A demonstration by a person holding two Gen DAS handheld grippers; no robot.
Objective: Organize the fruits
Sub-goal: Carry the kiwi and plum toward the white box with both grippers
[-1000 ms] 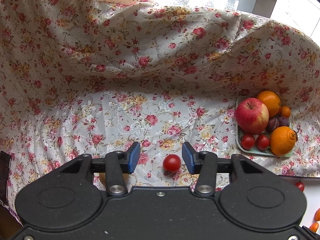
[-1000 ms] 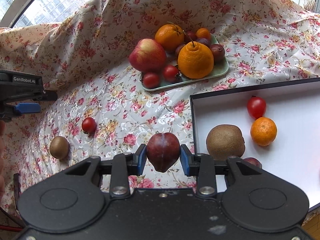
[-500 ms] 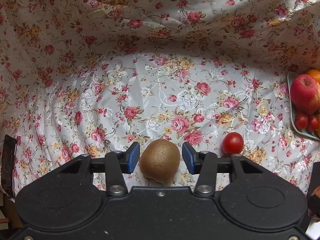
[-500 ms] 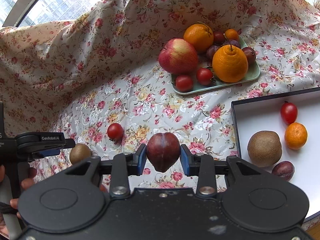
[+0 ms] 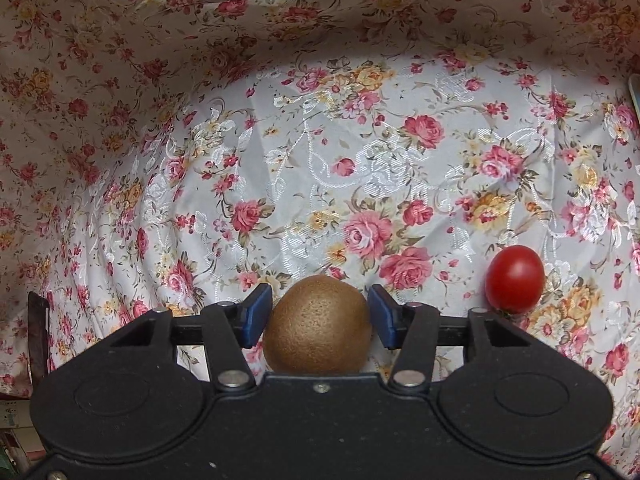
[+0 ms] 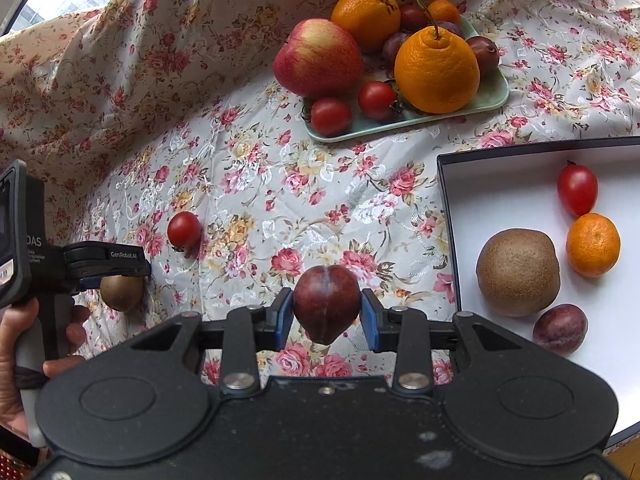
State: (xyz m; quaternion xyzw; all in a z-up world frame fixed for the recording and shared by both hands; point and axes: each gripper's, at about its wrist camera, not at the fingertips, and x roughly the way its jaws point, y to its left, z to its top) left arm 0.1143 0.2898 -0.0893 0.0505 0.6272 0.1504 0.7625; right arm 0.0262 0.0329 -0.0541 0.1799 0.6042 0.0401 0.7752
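My left gripper [image 5: 318, 314] is open around a brown kiwi [image 5: 318, 326] that lies on the floral cloth; small gaps show between its blue pads and the fruit. A cherry tomato [image 5: 515, 279] lies to its right. My right gripper [image 6: 326, 312] is shut on a dark red plum [image 6: 326, 302] and holds it above the cloth, left of the white box [image 6: 520, 184]. In the right wrist view the left gripper [image 6: 120, 276] sits over the same kiwi [image 6: 120, 294], near the tomato [image 6: 184, 230].
The white box holds a kiwi [image 6: 518, 272], a mandarin [image 6: 593, 245], a tomato [image 6: 577, 189] and a plum [image 6: 560, 329]. A green tray [image 6: 490, 98] at the back holds an apple [image 6: 318, 58], oranges, plums and tomatoes. The cloth rises steeply behind and to the left.
My left gripper has moved left from the cherry tomato and down around the kiwi. My right gripper, still holding the plum, has shifted over the cloth.
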